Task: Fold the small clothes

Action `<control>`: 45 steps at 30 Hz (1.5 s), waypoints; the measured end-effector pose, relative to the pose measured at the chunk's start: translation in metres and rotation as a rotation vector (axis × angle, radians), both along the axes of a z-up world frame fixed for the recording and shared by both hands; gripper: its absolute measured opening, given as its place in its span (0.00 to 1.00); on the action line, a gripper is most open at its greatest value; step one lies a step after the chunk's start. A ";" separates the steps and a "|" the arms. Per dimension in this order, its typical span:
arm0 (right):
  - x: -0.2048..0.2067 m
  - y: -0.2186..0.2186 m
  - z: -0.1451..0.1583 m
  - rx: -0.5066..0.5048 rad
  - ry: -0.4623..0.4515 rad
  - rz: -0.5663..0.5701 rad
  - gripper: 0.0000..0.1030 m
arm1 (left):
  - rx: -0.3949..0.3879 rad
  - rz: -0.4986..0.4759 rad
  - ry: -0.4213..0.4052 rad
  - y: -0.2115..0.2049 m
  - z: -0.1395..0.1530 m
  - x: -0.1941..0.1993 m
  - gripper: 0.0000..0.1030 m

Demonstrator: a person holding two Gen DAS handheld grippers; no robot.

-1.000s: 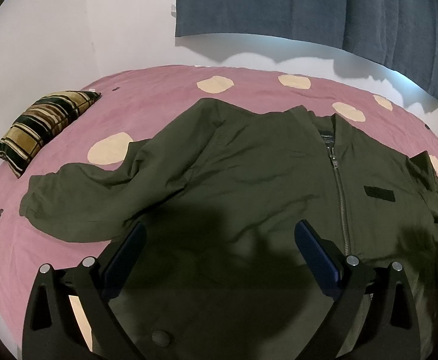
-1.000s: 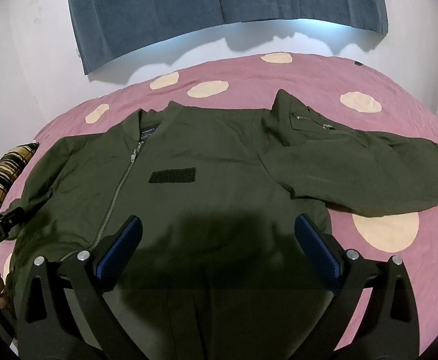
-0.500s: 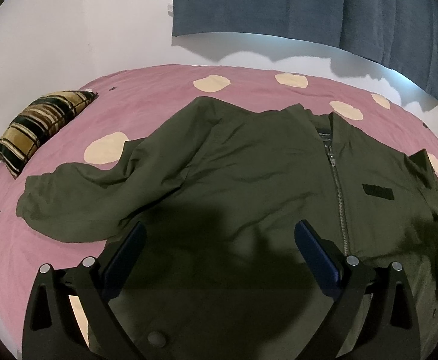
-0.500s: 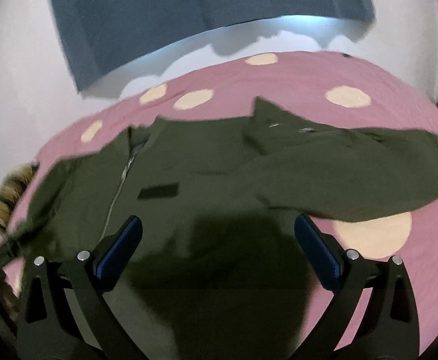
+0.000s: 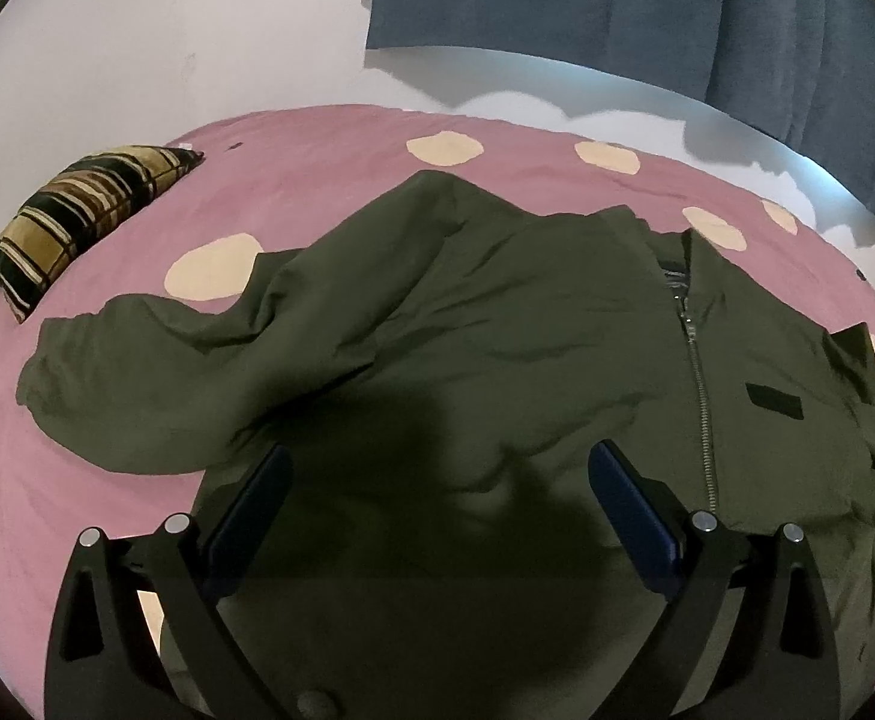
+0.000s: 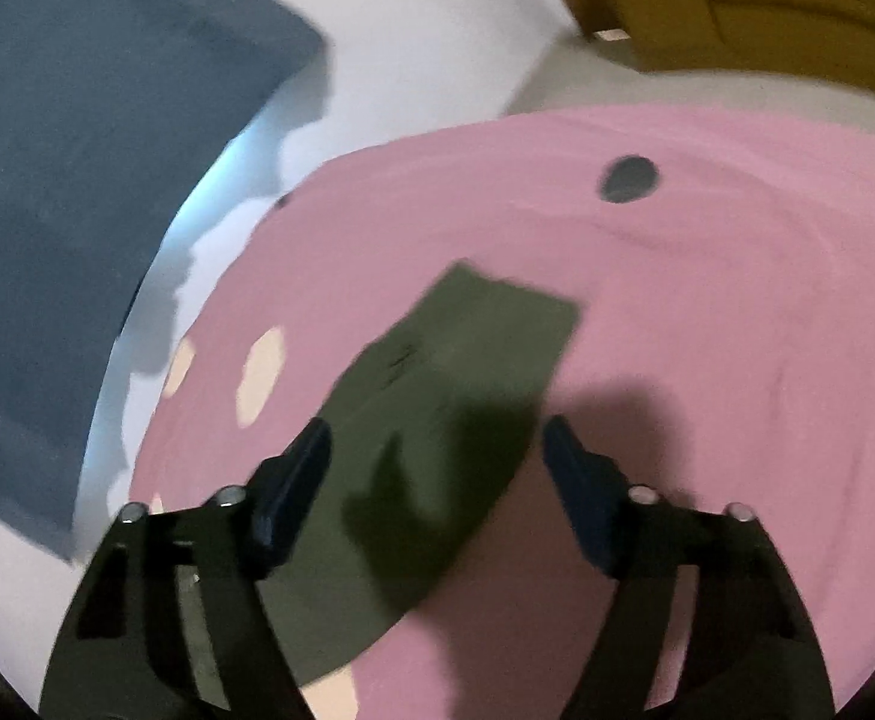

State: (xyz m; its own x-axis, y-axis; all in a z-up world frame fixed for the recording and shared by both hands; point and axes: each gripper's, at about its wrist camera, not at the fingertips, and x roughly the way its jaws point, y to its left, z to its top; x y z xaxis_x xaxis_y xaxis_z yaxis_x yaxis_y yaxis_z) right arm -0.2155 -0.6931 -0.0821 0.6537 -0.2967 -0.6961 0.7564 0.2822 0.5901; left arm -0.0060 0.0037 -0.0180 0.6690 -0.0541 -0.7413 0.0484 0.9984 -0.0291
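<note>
An olive-green bomber jacket lies spread front-up on a pink bed sheet with cream spots; this jacket is the landmark. To its far left a striped pillow rests at the sheet's edge, well apart from the jacket's left-hand sleeve, which stretches out toward it; above the jacket a blue-grey cloth hangs on the white wall; right of its middle runs the zipper, closed, with a dark chest patch beside it. The left tool hovers over the jacket's lower front, jaws wide apart and grasping nothing. In the blurred right wrist view, the right tool is over the jacket's other sleeve, whose cuff end lies flat on the sheet; its jaws are closing, the sleeve between them but not pressed by the pads.
</note>
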 end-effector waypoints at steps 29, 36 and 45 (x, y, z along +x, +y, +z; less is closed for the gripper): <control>-0.032 -0.007 -0.023 0.057 -0.058 -0.116 0.12 | -0.100 0.019 0.036 0.032 0.004 0.002 0.95; -0.039 0.009 0.003 -0.030 0.021 -0.132 0.41 | -0.156 0.076 0.041 0.090 0.008 0.002 0.95; 0.022 0.077 0.068 -0.227 -0.050 0.063 0.62 | -0.305 0.395 0.065 0.255 -0.001 0.005 0.95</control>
State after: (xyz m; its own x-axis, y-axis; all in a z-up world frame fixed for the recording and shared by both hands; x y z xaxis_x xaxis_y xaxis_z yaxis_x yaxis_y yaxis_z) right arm -0.1938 -0.6157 -0.0144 0.7079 -0.4000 -0.5821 0.7045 0.4576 0.5424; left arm -0.0007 0.2588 -0.0191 0.6352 -0.0268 -0.7719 -0.3427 0.8859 -0.3128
